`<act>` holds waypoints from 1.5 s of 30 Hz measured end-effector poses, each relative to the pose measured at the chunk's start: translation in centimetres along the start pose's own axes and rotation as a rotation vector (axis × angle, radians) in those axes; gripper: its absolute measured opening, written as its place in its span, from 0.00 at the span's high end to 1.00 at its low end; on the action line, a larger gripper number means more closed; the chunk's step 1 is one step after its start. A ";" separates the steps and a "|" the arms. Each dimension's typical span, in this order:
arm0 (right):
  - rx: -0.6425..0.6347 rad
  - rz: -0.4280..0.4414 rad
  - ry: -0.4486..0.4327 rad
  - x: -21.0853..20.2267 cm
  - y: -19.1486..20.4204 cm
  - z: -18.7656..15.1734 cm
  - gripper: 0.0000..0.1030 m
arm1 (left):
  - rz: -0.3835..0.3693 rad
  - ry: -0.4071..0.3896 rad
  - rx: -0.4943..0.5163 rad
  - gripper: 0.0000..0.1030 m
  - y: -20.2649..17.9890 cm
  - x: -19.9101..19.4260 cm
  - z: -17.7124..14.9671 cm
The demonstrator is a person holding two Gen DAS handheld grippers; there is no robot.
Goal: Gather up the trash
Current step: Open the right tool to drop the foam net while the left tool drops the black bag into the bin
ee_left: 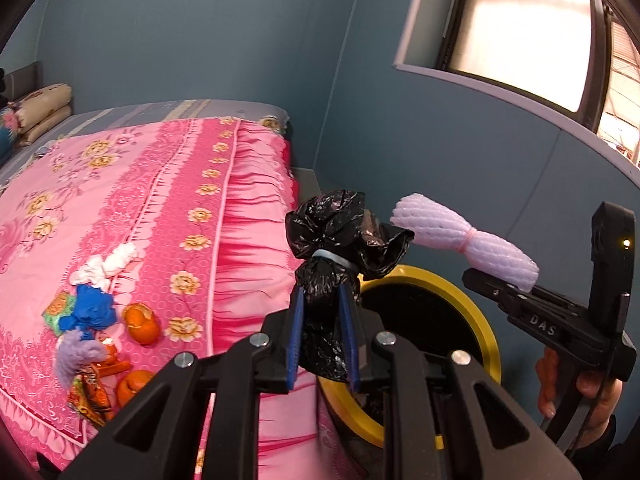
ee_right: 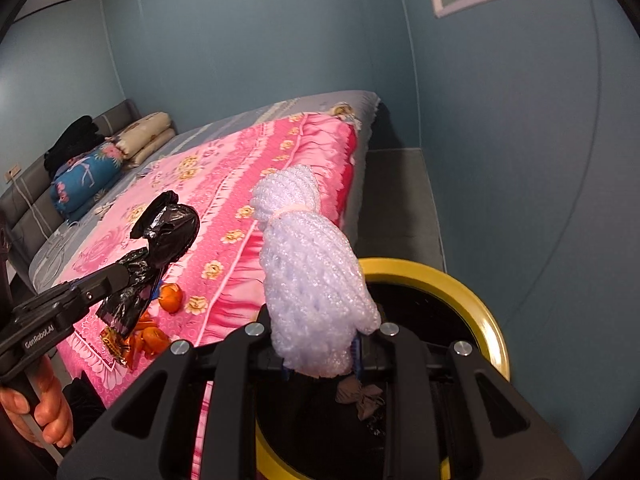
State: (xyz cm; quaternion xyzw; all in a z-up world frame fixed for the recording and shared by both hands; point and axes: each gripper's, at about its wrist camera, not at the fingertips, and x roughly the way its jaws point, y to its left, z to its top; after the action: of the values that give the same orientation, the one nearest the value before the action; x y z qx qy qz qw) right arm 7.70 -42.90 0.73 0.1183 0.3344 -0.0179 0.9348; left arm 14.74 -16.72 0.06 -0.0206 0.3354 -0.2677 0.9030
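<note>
Left hand-held gripper (ee_left: 323, 336): jaws nearly closed, blue ribbed pads clamped on a crumpled black plastic bag (ee_left: 340, 240), glossy, cinched with a pale band. Right hand-held gripper (ee_right: 320, 356): also nearly closed, pinching a white foam net sleeve (ee_right: 312, 280), soft mesh texture, tied at the waist with a pinkish band. Both items hang over or just beside the bin (ee_right: 472, 292), round, yellow rim, black liner. Only the right wrist view sees into it: a small brownish crumpled scrap (ee_right: 360, 398) lies inside. Only the left wrist view shows the window (ee_left: 532, 36) and most of the litter on the bed (ee_left: 160, 200): white tissue wad (ee_left: 108, 266), blue crumpled piece (ee_left: 90, 308), lilac foam piece (ee_left: 74, 354), orange peels (ee_left: 140, 322), shiny wrapper (ee_left: 88, 398), all on a pink floral satin cover. Right view adds pillows (ee_right: 148, 136) and a grey headboard. Readable text: "DAS" on the right unit, seen from the left; "GenRobot.AI" on the left unit, seen from the right.
</note>
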 end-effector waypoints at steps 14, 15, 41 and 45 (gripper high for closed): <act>0.095 -0.028 0.039 0.8 -4.0 -2.0 0.78 | -0.040 0.122 0.060 0.84 -3.3 4.6 -2.3; 0.097 -0.027 0.041 0.9 -4.1 -2.1 0.78 | -0.044 0.129 0.062 0.84 -3.4 4.8 -2.4; 0.138 0.020 -0.041 0.4 -3.2 -0.9 0.36 | 0.050 0.018 -0.028 0.25 1.3 1.1 -1.6; 0.109 0.068 -0.049 0.6 -1.3 -0.4 0.36 | 0.084 -0.007 -0.052 0.23 3.1 -0.3 -1.3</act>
State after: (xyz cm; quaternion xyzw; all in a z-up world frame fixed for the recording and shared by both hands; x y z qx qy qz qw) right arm 7.81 -44.02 -0.25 0.1797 0.3058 -0.0074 0.9350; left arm 15.20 -13.78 -1.42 -0.0310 0.3398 -0.2206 0.9137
